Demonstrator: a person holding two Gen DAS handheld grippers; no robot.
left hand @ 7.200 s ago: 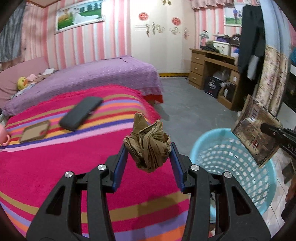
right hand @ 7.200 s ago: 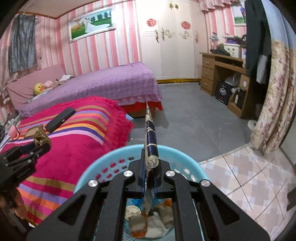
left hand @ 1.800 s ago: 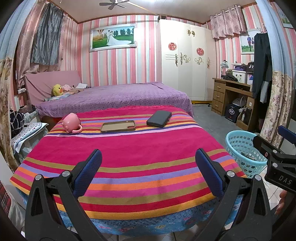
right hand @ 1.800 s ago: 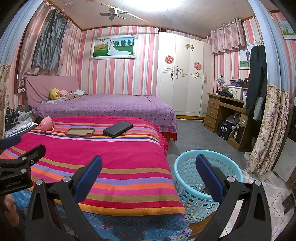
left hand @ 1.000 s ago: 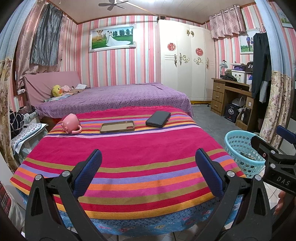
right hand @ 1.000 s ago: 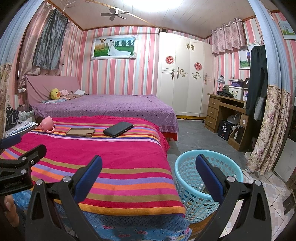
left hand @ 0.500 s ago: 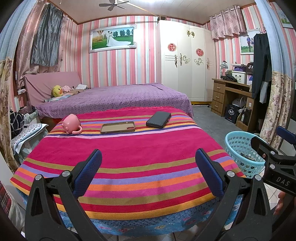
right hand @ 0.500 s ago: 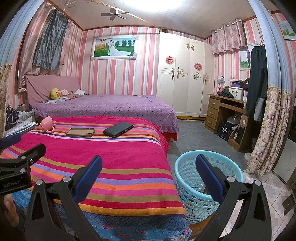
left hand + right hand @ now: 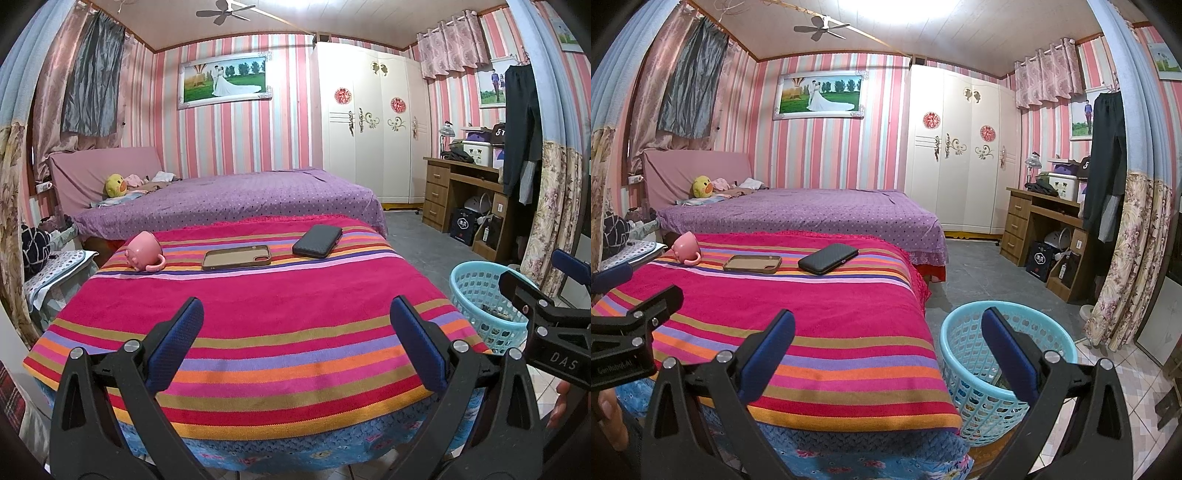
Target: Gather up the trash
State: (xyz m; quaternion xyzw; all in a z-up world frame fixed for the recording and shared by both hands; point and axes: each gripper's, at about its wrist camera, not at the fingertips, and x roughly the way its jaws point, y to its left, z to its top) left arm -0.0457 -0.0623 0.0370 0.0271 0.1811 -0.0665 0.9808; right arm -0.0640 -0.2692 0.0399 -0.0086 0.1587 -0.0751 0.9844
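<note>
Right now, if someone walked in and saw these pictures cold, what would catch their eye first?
Probably the bright striped blanket spread across the near surface, with a pink mug lying on its side, a brown phone case and a black wallet in a row at its far end. Next, the light blue basket on the floor at the blanket's right, and both grippers, left and right, open and empty.

On the striped blanket (image 9: 258, 325) a pink mug (image 9: 144, 252) lies tipped at ten o'clock, a phone case (image 9: 236, 257) beside it, a dark wallet (image 9: 317, 241) at one o'clock (all well apart). Behind stands a purple bed (image 9: 229, 206).
</note>
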